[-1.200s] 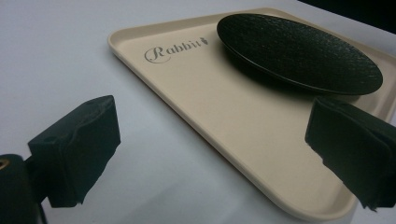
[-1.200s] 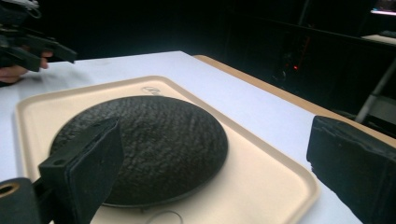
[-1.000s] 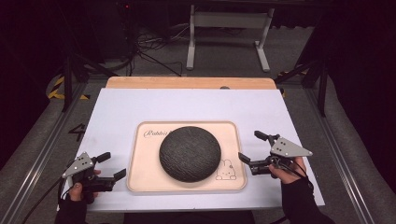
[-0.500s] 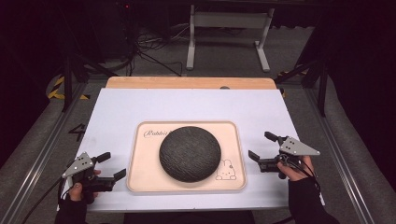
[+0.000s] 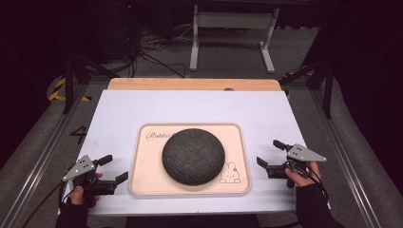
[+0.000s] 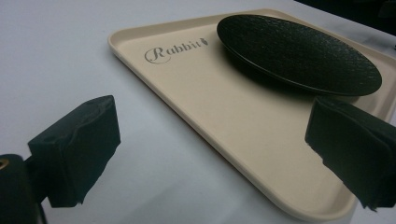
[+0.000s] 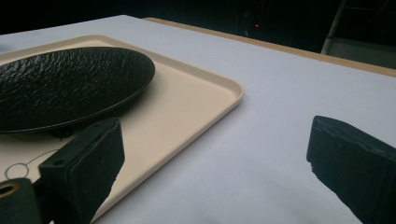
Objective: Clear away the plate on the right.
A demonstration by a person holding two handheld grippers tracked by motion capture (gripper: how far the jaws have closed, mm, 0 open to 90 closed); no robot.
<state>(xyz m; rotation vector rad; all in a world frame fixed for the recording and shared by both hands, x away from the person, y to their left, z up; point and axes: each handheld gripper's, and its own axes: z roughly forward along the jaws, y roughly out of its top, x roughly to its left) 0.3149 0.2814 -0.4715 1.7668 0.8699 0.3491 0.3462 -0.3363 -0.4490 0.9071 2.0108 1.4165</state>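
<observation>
white table [image 5: 142, 109] (beige tray [image 5: 237, 156] atop)

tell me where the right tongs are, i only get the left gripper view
observer: the right tongs are open and sit just off the right edge of the tray, not touching it.
operator: ok, anything printed on the tray besides the rabbit word
observer: yes, a small rabbit drawing in the near right corner, next to the black plate.
</observation>
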